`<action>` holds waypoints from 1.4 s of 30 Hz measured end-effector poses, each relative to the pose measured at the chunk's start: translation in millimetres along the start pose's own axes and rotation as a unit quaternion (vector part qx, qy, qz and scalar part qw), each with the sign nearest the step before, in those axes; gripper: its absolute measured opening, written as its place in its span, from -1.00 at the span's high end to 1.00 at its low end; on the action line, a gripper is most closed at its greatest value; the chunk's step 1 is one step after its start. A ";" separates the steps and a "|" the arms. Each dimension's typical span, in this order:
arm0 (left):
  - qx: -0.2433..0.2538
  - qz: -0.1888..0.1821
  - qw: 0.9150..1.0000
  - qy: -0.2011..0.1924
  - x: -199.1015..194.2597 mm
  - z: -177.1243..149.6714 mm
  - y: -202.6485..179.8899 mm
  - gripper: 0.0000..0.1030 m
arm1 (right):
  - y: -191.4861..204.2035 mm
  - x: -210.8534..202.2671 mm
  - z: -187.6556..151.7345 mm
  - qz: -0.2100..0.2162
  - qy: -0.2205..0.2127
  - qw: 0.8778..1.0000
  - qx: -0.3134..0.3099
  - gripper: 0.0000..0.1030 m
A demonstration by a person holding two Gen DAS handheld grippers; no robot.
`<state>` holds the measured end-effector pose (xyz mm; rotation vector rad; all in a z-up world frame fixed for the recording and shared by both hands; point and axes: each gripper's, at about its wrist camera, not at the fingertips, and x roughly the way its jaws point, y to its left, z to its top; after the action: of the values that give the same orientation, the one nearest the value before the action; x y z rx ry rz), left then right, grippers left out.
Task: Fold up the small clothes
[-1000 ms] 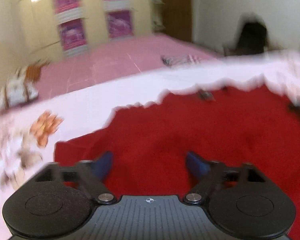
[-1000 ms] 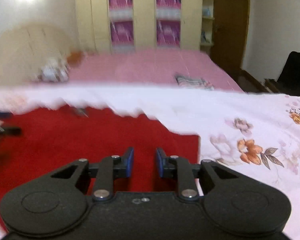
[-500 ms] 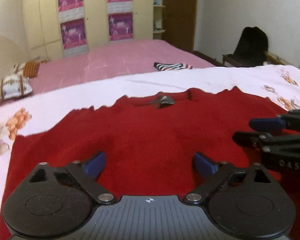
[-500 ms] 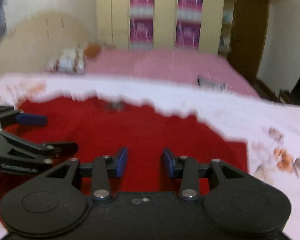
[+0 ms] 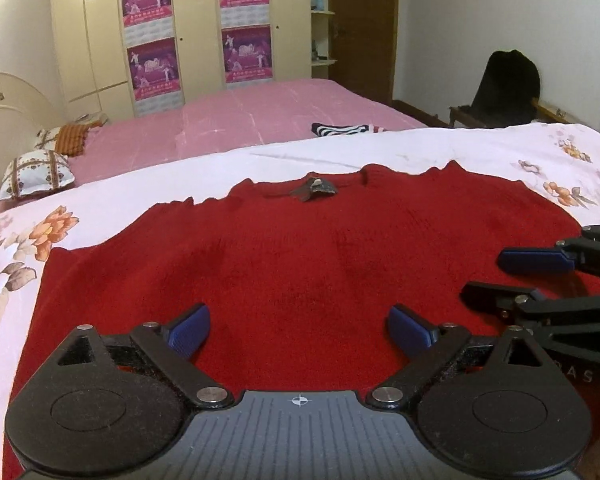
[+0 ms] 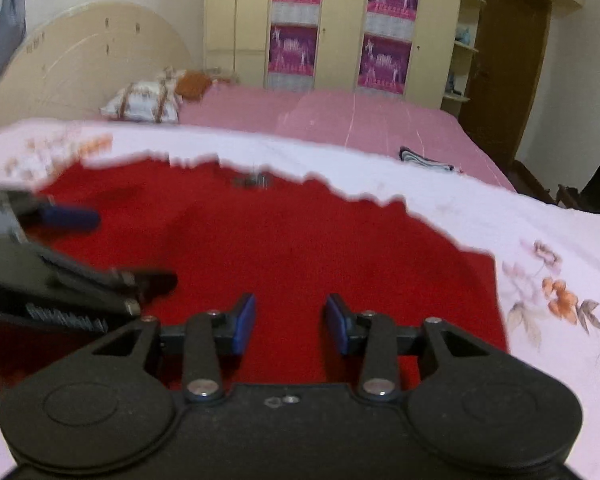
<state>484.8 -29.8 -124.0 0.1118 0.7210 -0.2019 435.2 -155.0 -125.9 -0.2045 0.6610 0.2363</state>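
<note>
A red knit sweater [image 5: 300, 264] lies flat on a white floral sheet [image 5: 100, 208], neckline away from me, with a small grey label [image 5: 314, 190] at the collar. My left gripper [image 5: 298, 320] hovers over the sweater's near middle. Its jaws are wide open and only red fabric shows beneath them. My right gripper [image 6: 291, 308] is over the sweater's [image 6: 284, 248] right part, open with a moderate gap and nothing between its blue pads. Each gripper shows in the other's view: the right gripper [image 5: 484, 274] at the right edge, the left gripper [image 6: 134, 248] blurred at the left.
Behind the sheet lies a pink bed [image 5: 260, 120] with a striped garment [image 5: 340, 129] and a pillow [image 5: 36, 172] by the headboard. A wardrobe with purple posters [image 5: 152, 28] lines the far wall. A chair with a black bag [image 5: 504, 92] stands at right.
Both grippers have slid sideways over the sweater toward each other, and each now shows in the other's view. The right jaws have opened wider, and the left jaws widened slightly.
</note>
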 end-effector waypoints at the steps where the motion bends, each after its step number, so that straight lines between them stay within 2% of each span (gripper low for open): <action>1: 0.001 0.001 1.000 0.002 -0.5 0.8 0.1 -0.85 | 0.5 0.3 0.8 -0.002 0.001 1.000 0.000 0.25; 4: 0.000 -0.002 1.000 -0.002 -13.1 1.8 1.0 -0.85 | -0.6 -4.9 8.4 0.002 0.006 1.000 0.011 0.26; 8: 0.004 -0.011 1.000 -0.006 -26.3 -11.7 -2.8 -0.85 | -1.4 -29.1 8.7 0.004 -0.017 1.000 0.004 0.24; 9: 0.006 -0.010 1.000 0.001 -23.0 -16.0 -6.0 -0.85 | 0.0 -28.8 5.8 0.006 -0.013 1.000 0.000 0.24; 11: 0.002 -0.006 1.000 -0.005 -20.0 -21.4 -6.5 -0.88 | 4.3 -14.5 -3.8 0.003 0.023 1.000 -0.009 0.24; 12: -0.003 -0.006 1.000 -0.004 -19.0 -21.5 -5.2 -0.89 | 2.8 -12.7 -6.3 0.003 0.015 1.000 -0.004 0.24; 16: -0.007 0.000 1.000 -0.003 -30.1 -17.2 -4.7 -0.89 | 1.5 -11.8 1.9 0.002 0.026 1.000 0.003 0.23; 19: -0.016 0.006 1.000 -0.018 -48.6 -23.3 2.5 -0.89 | 1.0 -33.8 6.0 0.011 0.005 1.000 0.012 0.23; 21: -0.024 0.009 1.000 -0.008 -48.1 -30.5 8.2 -0.89 | 1.9 -42.5 1.5 0.005 0.000 1.000 -0.001 0.22; 22: -0.021 0.012 1.000 0.008 -41.9 -34.2 8.5 -0.89 | 2.2 -41.3 -3.5 0.009 0.006 1.000 -0.006 0.21; 23: 0.001 0.016 1.000 0.013 -37.5 -37.7 4.4 -1.00 | 3.8 -32.0 -9.6 0.010 0.031 0.999 -0.012 0.19; 24: 0.035 0.020 0.999 0.016 -36.2 -39.2 -2.5 -1.00 | 7.3 -24.0 -15.2 0.005 0.045 0.999 -0.024 0.18; 25: 0.044 0.025 0.999 0.016 -39.2 -38.0 -4.7 -1.00 | 12.2 -25.2 -19.1 -0.003 0.032 0.999 -0.043 0.17; 28: -0.008 0.008 1.000 0.006 -57.6 -39.5 13.1 -1.00 | 12.2 -41.6 -16.3 0.004 0.022 0.999 -0.036 0.18; 30: -0.022 0.033 0.999 -0.005 -69.3 -50.3 27.5 -1.00 | 5.0 -56.3 -19.7 0.008 0.011 1.000 -0.024 0.18; 32: -0.042 0.050 0.998 0.017 -69.6 -65.0 46.8 -1.00 | -3.2 -65.9 -29.9 -0.010 0.013 1.000 -0.026 0.18; 33: -0.056 0.045 0.997 0.028 -67.8 -73.7 57.1 -1.00 | -8.0 -67.0 -34.8 -0.019 0.021 0.999 -0.025 0.18; 34: -0.066 0.032 0.997 0.017 -70.8 -80.0 64.1 -1.00 | -13.8 -63.7 -42.0 -0.031 0.038 0.999 -0.021 0.18; 35: -0.060 0.033 0.998 0.017 -73.3 -82.4 66.5 -1.00 | -20.0 -59.1 -48.5 -0.035 0.054 0.998 -0.012 0.17; 37: -0.057 0.042 0.997 0.019 -79.9 -81.1 68.3 -1.00 | -29.6 -61.2 -50.2 -0.026 0.053 0.998 0.014 0.18; 39: -0.074 0.041 0.996 0.005 -87.6 -82.6 74.1 -1.00 | -33.4 -69.3 -45.0 -0.031 0.043 0.998 0.025 0.19; 41: -0.065 0.043 0.997 0.030 -78.9 -87.9 76.3 -1.00 | -35.8 -73.3 -46.6 -0.031 0.030 0.999 0.027 0.17; 42: -0.062 0.041 0.997 0.028 -77.6 -87.6 76.0 -1.00 | -37.2 -65.6 -50.9 -0.036 0.050 0.998 0.026 0.17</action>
<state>388.5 70.4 -135.3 0.0283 0.7813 -0.0749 365.9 -213.7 -119.9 -0.1906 0.7569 0.1396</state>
